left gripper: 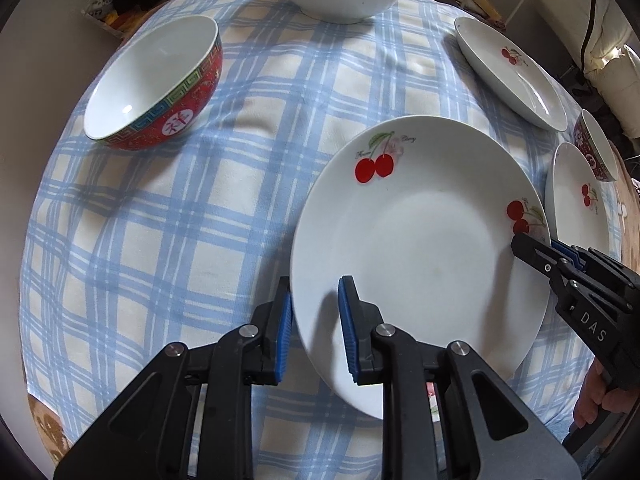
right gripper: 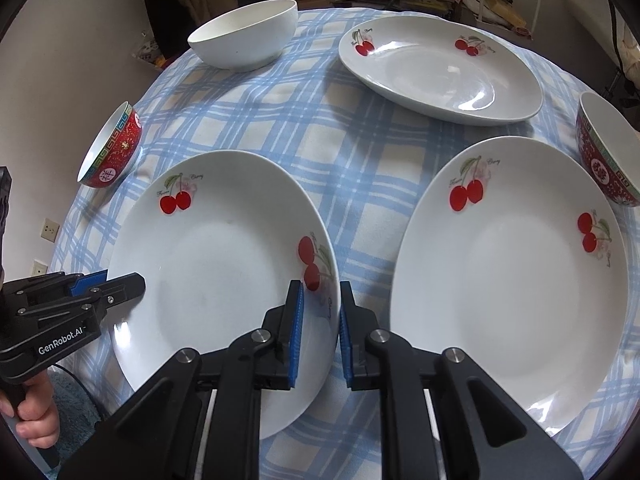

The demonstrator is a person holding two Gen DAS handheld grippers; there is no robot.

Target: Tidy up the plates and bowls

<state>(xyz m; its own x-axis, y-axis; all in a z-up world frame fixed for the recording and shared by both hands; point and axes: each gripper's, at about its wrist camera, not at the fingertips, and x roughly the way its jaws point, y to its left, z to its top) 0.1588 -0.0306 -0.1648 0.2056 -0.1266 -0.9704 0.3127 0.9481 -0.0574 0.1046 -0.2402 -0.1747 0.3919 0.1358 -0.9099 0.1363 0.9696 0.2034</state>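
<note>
Plates and bowls sit spread across your blue-checked tablecloth point(right gripper: 360, 184). Your left gripper point(left gripper: 315, 322) has its jaws spread, straddling the left rim of the near cherry plate point(left gripper: 416, 256): 1 blue pad is outside the rim and 1 is over the plate's white face, with clear gaps, so nothing is pinched. Your right gripper point(right gripper: 321, 330) is spread too, astride the same plate's right rim beside the lower cherry print, 1 pad over the plate and 1 over the cloth; I cannot tell whether either pad touches the rim.

From your right wrist view, a 2nd cherry plate point(right gripper: 508, 280) lies just right of the 1st, apart from it by a strip of cloth. A 3rd, deeper cherry dish point(right gripper: 440, 68) sits farther back on the right. A plain white bowl point(right gripper: 244, 36) stands at the far edge of the table. 1 red patterned bowl point(right gripper: 114, 148) sits at the left edge, beyond the near plate, and another red patterned bowl point(right gripper: 608, 152) sits at the right edge, just beside the 2nd plate's far rim.
</note>
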